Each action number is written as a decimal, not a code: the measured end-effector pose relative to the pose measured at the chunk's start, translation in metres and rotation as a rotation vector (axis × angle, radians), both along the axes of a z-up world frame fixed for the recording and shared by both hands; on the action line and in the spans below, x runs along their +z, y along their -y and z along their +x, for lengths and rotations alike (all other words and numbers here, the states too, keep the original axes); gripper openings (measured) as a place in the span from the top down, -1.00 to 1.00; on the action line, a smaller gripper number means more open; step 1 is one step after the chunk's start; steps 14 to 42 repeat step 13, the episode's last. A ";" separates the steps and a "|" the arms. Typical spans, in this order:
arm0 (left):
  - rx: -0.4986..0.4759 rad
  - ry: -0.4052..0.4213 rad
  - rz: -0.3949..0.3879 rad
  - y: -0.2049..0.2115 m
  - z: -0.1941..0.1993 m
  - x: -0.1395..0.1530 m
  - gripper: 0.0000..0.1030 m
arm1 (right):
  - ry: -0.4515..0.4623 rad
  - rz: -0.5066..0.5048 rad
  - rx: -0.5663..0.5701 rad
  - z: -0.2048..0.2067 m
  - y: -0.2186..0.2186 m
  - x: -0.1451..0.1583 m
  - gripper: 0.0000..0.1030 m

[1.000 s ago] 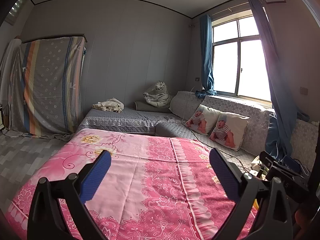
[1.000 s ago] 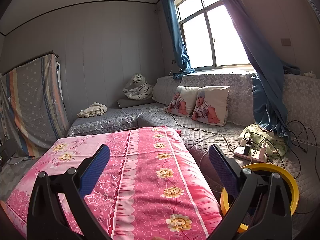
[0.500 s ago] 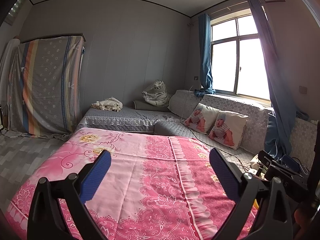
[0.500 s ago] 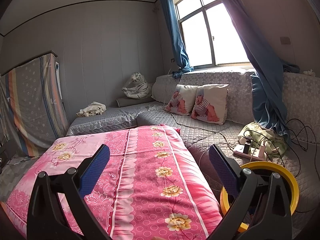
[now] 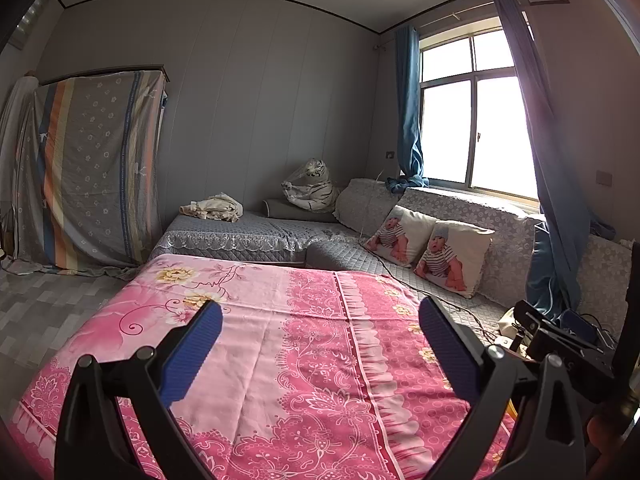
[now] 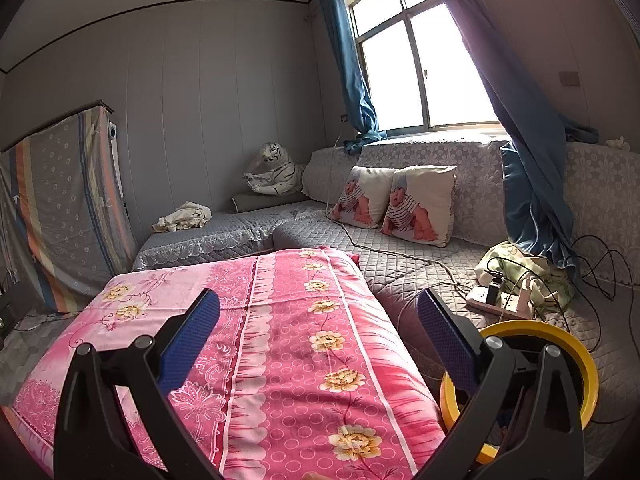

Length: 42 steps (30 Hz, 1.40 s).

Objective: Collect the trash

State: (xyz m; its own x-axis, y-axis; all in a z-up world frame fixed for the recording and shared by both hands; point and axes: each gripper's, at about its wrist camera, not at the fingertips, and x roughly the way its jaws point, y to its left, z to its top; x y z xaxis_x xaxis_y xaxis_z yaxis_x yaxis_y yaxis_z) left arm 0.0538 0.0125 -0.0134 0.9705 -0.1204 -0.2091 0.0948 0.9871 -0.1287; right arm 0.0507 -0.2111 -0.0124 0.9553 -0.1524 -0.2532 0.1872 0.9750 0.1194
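Observation:
My left gripper [image 5: 320, 330] is open and empty, held above a table covered by a pink flowered cloth [image 5: 280, 344]. My right gripper [image 6: 318, 320] is open and empty above the same pink cloth [image 6: 288, 344]. A yellow-rimmed bin [image 6: 576, 352] stands low at the right, partly hidden behind my right finger; what it holds does not show. I see no trash on the cloth. The right gripper's body [image 5: 560, 340] shows at the right edge of the left wrist view.
A grey quilted sofa [image 6: 420, 264] runs along the wall and under the window, with two baby-print pillows [image 6: 416, 204], a toy tiger [image 6: 276, 172], crumpled cloth [image 6: 184, 216], a power strip [image 6: 504, 300] with cables and a green cloth [image 6: 520, 268]. A striped sheet [image 5: 96, 168] covers furniture at left.
Both views have tilted down and pulled back slightly; both grippers stay open and empty.

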 end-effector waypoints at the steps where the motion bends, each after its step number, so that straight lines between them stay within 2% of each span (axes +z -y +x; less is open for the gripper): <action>1: -0.001 0.000 0.001 0.000 0.000 0.000 -0.84 | 0.000 -0.001 0.000 0.000 0.000 0.000 -0.84; 42: -0.009 -0.015 0.006 0.003 0.005 0.001 -0.84 | -0.004 0.002 0.001 0.000 0.000 -0.001 -0.84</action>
